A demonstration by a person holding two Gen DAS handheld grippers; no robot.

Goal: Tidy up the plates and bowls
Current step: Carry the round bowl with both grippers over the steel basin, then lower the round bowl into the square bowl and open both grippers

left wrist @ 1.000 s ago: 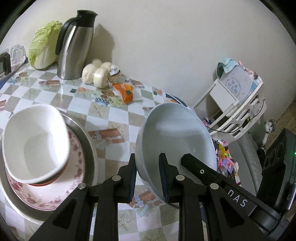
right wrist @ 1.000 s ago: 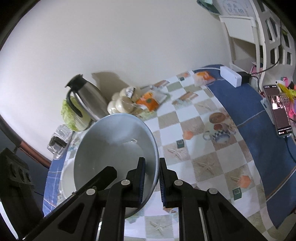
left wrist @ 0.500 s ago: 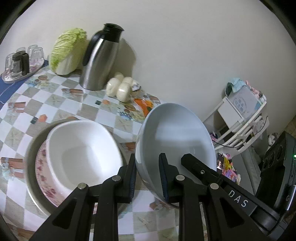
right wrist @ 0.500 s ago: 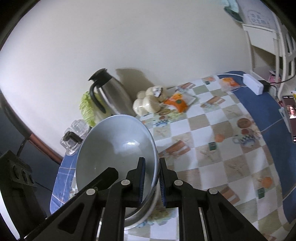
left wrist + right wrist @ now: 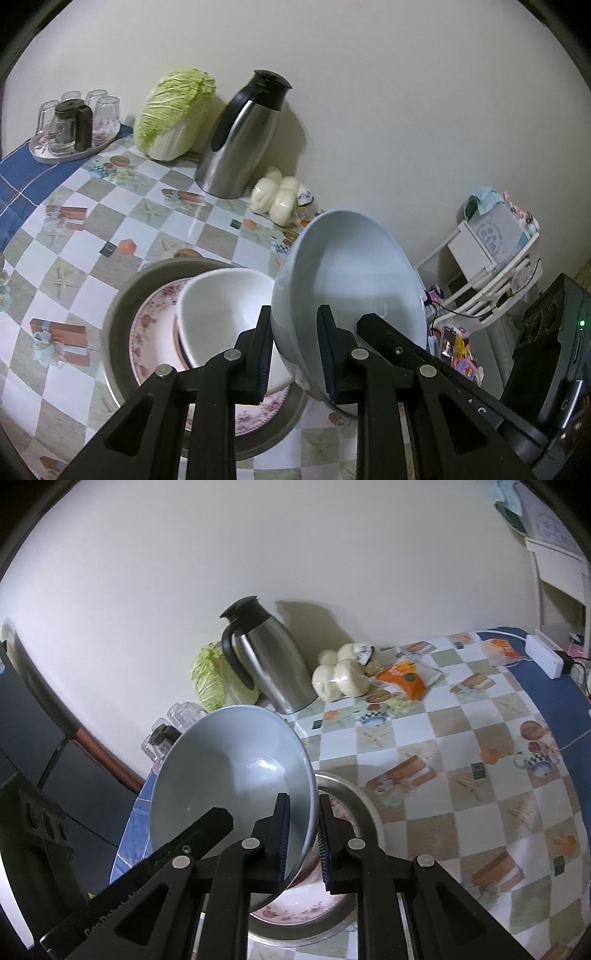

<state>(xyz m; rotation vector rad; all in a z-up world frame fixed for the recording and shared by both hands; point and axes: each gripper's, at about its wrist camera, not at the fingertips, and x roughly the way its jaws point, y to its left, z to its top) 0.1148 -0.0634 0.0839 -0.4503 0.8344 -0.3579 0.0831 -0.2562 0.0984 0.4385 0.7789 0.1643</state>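
A: Bowl status? The big pale one.
B: Held up off the table, tilted on edge, clamped on both sides of its rim. Left gripper pinches one rim edge, wall between its pads. Right gripper pinches the opp. edge, same way.
A: What's under it?
B: Stack sits just below and beside. Small white bowl on a floral plate, plate in a metal tray. Big bowl overlaps the small one in the left wrist view; touching or not, can't tell.
A: Rest of the table?
B: Checked tablecloth. Near the wall: steel thermos jug, napa cabbage beside it, bag of white buns. Orange snack pkt just past the buns. Glasses on a small tray at the far corner.
A: Off the table?
B: White shelf rack by the wall.
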